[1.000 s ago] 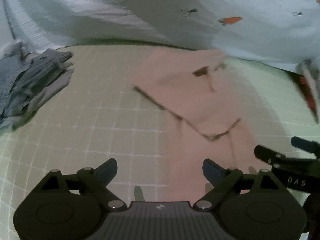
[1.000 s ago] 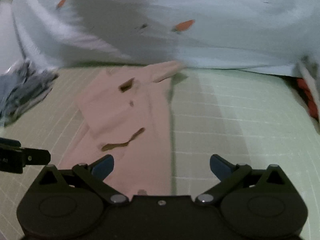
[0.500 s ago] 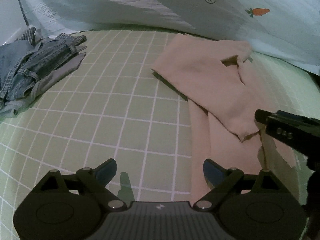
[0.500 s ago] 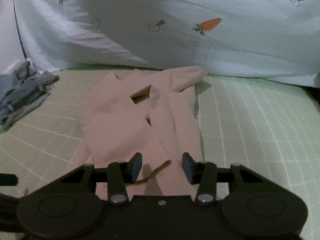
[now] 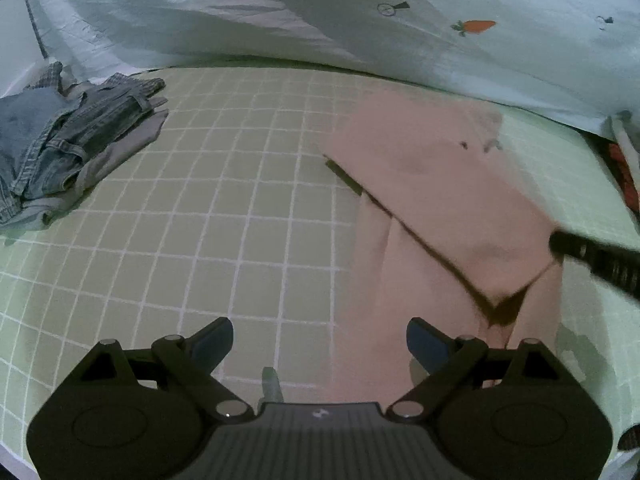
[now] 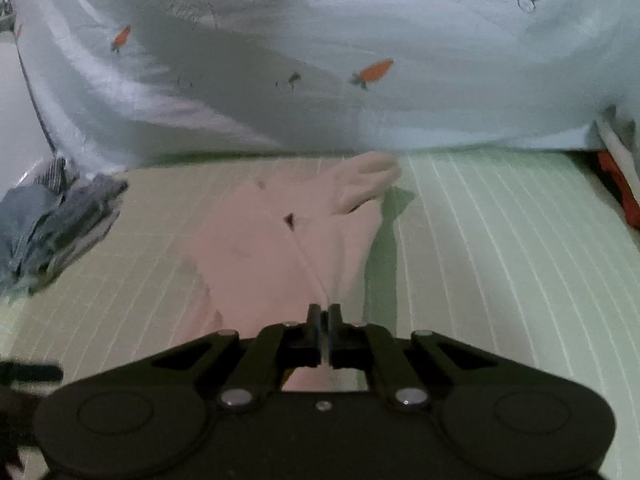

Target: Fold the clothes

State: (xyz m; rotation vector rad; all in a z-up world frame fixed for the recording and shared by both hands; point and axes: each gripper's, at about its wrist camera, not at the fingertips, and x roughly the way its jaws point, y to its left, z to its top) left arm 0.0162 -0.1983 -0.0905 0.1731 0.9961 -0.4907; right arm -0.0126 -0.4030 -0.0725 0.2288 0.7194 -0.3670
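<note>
The pink garment (image 6: 280, 256) stretches away from the right tongs (image 6: 325, 316), which pinch its near edge; the left tongs (image 5: 320, 340) are spread wide beside it.

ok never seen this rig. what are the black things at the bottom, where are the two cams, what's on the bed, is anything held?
Each black shape is a handheld two-finger gripper; a person carries one per hand. Each fisheye camera sits on a gripper and looks forward along its fingers.

Left wrist view: the left gripper is open over the green grid sheet, holding nothing. The right gripper's tip enters at that view's right edge.

Right wrist view: the right gripper is shut on the near edge of the pink garment, which is partly folded.

Also there: a pile of jeans at the far left, and a pale carrot-print cover behind.
</note>
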